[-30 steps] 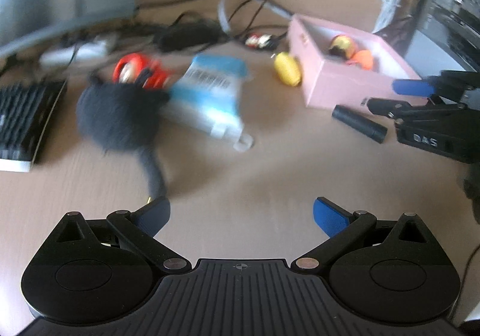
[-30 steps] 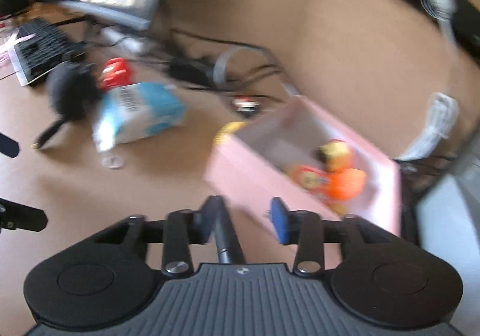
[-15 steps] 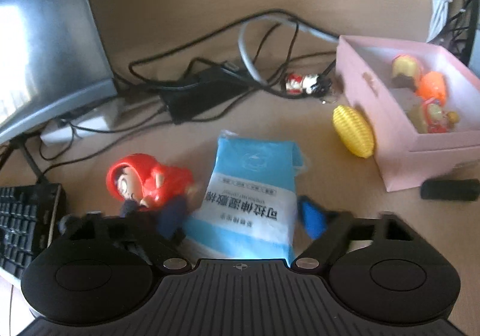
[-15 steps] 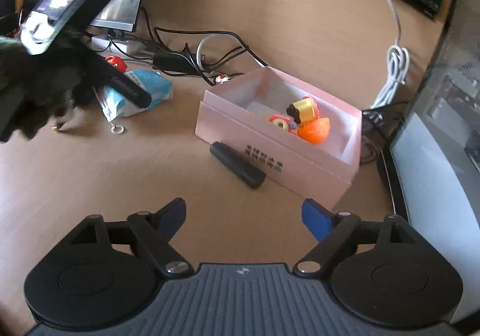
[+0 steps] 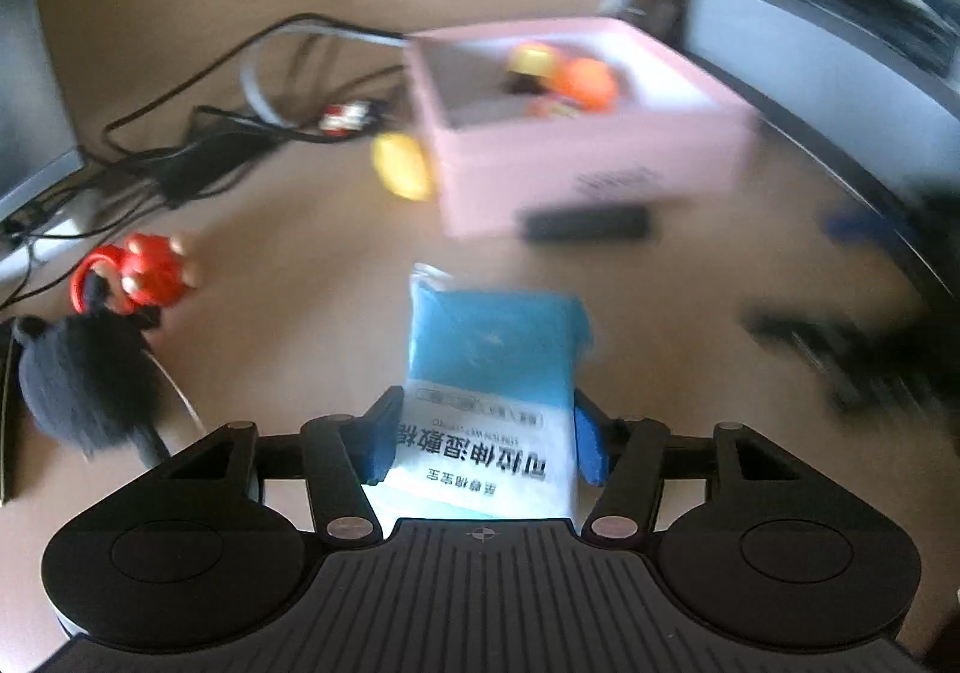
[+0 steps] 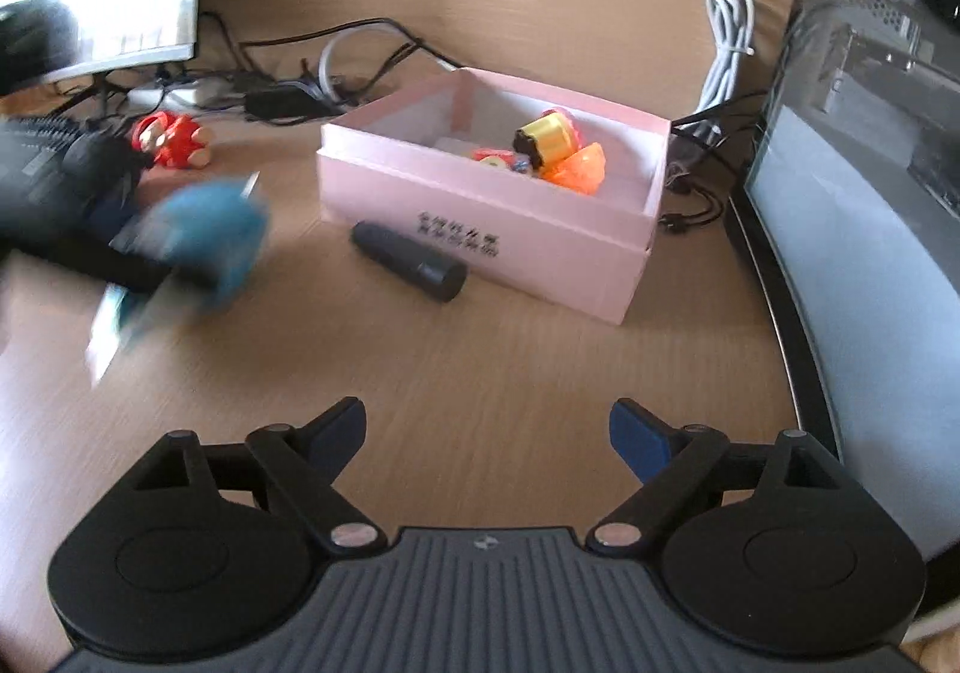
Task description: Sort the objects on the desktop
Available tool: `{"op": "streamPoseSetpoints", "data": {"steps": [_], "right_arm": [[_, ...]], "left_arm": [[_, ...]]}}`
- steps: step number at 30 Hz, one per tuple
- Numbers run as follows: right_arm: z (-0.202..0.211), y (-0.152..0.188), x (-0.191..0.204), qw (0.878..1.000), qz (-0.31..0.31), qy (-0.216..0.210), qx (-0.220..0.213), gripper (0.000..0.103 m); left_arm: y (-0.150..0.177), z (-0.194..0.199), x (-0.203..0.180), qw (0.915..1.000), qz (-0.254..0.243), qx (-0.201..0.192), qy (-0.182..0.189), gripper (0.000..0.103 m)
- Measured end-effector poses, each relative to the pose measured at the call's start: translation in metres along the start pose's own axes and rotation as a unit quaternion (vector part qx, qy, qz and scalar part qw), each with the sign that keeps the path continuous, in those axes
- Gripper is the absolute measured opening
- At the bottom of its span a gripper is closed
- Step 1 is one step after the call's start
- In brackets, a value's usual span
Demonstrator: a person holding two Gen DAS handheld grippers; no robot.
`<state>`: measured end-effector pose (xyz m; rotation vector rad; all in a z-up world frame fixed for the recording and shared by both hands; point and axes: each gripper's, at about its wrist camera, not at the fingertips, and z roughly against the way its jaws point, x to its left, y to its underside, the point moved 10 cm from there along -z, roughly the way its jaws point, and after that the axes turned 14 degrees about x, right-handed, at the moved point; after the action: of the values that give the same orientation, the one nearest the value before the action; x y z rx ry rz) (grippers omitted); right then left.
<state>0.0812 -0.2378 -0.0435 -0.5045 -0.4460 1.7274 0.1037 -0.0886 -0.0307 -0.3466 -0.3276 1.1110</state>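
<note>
Between my left jaws [image 5: 483, 448] I am pinching the blue wipes packet [image 5: 489, 373], both blue pads pressing its printed near end. These jaws have just been closing, and the packet is sitting squarely in them, lifted clear of the surface [image 5: 288, 313] as far as the blurred left view lets me judge. From the right wrist view the packet [image 6: 204, 229] is showing as a blue smear at the left, well apart from the pink box [image 6: 480, 217].

I am judging the step in hand to be carrying this packet toward that pink box [image 5: 576, 156], which is lying far and to the right and already holding a yellow spool [image 6: 543, 135] and orange toys [image 6: 579, 165]. The next move is calling for a lift over the near wall and past the black cylinder [image 6: 408, 259] lying just beside it, then a release above the bare floor of the box.

My right jaws [image 6: 486, 439] are standing spread wide and have just been opening, with nothing between them, hovering near the box over bare surface. The red figurine [image 5: 147, 271], yellow corn toy [image 5: 399, 169] and black fluffy thing [image 5: 84, 373] are waiting at the left.
</note>
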Motion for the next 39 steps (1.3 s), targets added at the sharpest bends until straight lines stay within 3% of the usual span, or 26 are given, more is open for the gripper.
{"op": "streamPoseSetpoints", "data": {"steps": [5,7,9,11,12,16,20,27,31,34,39], "right_arm": [[-0.005,-0.038,-0.021,0.998,-0.04,0.02,-0.034,0.089],[-0.003,-0.058,-0.033,0.996,-0.071,0.02,-0.058,0.089],[-0.003,-0.078,-0.045,0.993,-0.095,0.022,-0.073,0.077],[-0.01,-0.095,-0.054,0.992,-0.107,0.027,-0.067,0.044],[-0.014,-0.101,-0.057,0.991,-0.113,0.031,-0.061,0.043],[-0.028,-0.111,-0.075,0.986,-0.145,0.057,-0.051,0.043],[-0.054,-0.114,-0.084,0.988,-0.132,0.075,-0.02,0.043],[-0.063,-0.126,-0.064,0.993,-0.038,0.107,-0.031,0.038],[-0.061,-0.126,-0.051,0.996,-0.016,0.078,-0.037,0.038],[-0.064,-0.13,-0.045,0.995,0.005,0.095,-0.043,0.037],[-0.066,-0.143,-0.052,0.992,-0.03,0.109,-0.048,0.037]], "left_arm": [[0.022,0.011,-0.013,1.0,0.005,0.008,0.004,0.084],[0.022,0.015,-0.005,0.9998,0.018,0.003,0.004,0.086],[0.018,0.022,0.003,0.9992,0.038,-0.009,0.01,0.091],[0.007,0.03,0.014,0.9972,0.066,-0.027,0.022,0.096],[0.0,0.033,0.018,0.9964,0.074,-0.035,0.024,0.097],[-0.033,0.036,0.032,0.9951,0.078,-0.059,0.013,0.097],[-0.042,0.038,0.033,0.9944,0.082,-0.06,0.028,0.098],[-0.004,0.028,0.041,0.9949,0.09,-0.025,0.038,0.1],[0.018,0.02,0.052,0.9913,0.122,0.0,0.047,0.1],[0.025,0.019,0.054,0.9897,0.131,0.006,0.057,0.1],[0.025,0.025,0.046,0.9911,0.113,0.002,0.07,0.101]]}}
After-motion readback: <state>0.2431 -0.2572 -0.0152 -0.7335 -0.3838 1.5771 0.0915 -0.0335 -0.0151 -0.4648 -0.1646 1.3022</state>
